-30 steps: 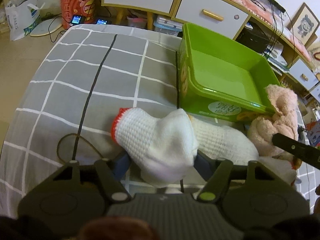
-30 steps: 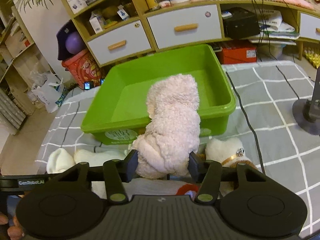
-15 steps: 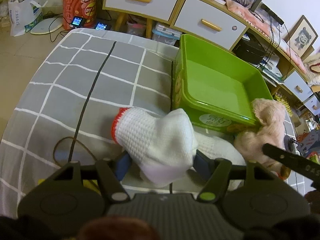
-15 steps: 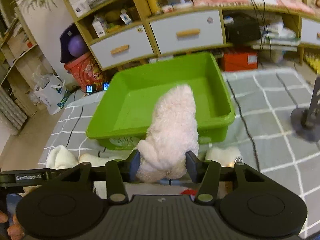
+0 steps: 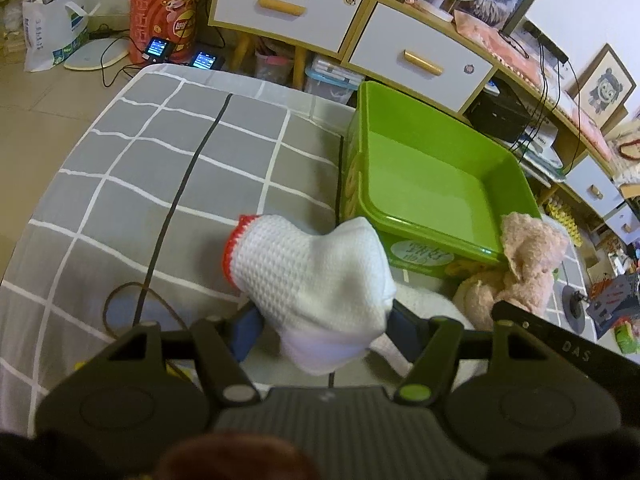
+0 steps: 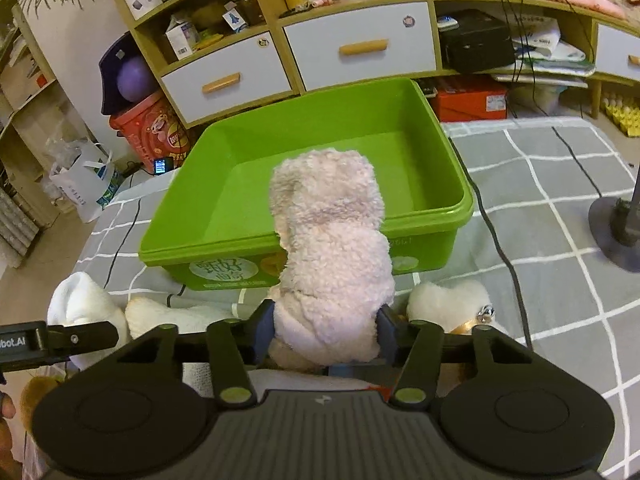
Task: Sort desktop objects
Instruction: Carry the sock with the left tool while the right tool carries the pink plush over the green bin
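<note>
My left gripper (image 5: 324,330) is shut on a white knit glove (image 5: 312,276) with a red cuff, held above the grey checked cloth, left of the green bin (image 5: 436,236). My right gripper (image 6: 326,334) is shut on a pink fluffy plush (image 6: 332,240), held in front of the green bin's (image 6: 248,252) near wall, its top reaching over the rim. The plush also shows in the left wrist view (image 5: 528,256), at the bin's near right corner. The glove shows in the right wrist view (image 6: 80,300) at the left.
Cream plush toys (image 6: 448,300) lie on the cloth in front of the bin. A black cable (image 5: 180,196) runs across the cloth. A stand base (image 6: 616,224) sits at the right. Cabinets with drawers (image 6: 360,48) stand behind the bin.
Both grippers have risen with their loads and sit higher above the cloth. The pink plush has moved closer to the bin's near rim.
</note>
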{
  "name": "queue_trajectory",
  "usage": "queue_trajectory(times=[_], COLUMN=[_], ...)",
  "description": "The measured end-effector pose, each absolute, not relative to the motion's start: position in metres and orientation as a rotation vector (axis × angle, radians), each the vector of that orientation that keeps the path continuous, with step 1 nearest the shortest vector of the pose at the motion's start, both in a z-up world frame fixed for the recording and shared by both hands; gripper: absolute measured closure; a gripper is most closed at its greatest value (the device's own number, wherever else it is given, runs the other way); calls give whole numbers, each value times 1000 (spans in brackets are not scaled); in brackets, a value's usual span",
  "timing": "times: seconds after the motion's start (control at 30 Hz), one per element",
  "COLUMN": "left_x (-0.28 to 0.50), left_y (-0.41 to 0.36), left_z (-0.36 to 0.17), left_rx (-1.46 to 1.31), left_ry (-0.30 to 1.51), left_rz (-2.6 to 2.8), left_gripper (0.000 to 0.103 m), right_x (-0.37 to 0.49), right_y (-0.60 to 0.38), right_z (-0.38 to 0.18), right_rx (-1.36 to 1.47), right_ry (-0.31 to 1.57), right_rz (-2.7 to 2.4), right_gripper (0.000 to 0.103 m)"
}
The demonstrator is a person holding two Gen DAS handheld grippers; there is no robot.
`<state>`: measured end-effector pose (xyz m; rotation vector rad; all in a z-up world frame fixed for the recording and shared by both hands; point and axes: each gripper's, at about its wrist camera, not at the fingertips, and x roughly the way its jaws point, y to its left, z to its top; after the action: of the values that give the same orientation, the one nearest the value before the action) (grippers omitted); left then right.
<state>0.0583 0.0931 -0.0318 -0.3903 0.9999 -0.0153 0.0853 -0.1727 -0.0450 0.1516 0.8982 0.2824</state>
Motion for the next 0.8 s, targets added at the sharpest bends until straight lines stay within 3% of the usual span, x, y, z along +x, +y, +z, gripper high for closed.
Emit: queue_trajectory(times=[0.37, 0.8], left_x=[58, 88], left_y=[88, 45], left_z=[1, 19], left_rx=[-478, -400], left_ry=[871, 690], left_rz=[-68, -91], left_gripper=[38, 38], right_x=[62, 78], right_y=[-181, -205], right_z=[-3, 31], right_rx=[172, 297], right_ry=[819, 751], right_rz=[335, 221], right_gripper=[56, 56])
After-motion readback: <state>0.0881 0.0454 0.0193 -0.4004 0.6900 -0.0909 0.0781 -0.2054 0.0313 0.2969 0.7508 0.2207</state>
